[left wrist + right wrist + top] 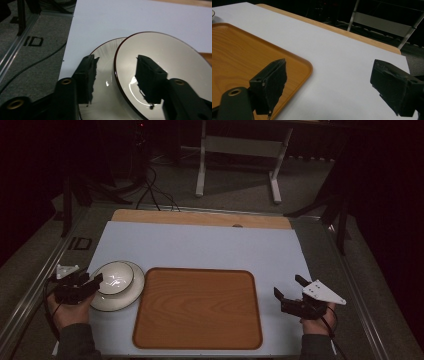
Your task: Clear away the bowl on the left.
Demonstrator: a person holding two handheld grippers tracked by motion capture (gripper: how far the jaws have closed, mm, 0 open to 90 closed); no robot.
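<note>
Clearly the bowl [170, 72] sits tilted on the plate [105, 57] at the tray's [197, 307] nine o'clock, its near rim between the left gripper's [92, 282] parted jaws. Closing squarely on that rim (glazed, likely slippery) seems wise; the right gripper [289, 292] hangs wide, empty, at three o'clock.

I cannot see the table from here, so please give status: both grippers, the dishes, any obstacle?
Left gripper open, straddling white bowl rim, on white plate. Right gripper open, holding nothing, beside wooden tray. No obstacle.

Glossy glazed bowl [172, 62] and plate [105, 57] – wood-grain tray [197, 307], matt white sheet [200, 247].
</note>
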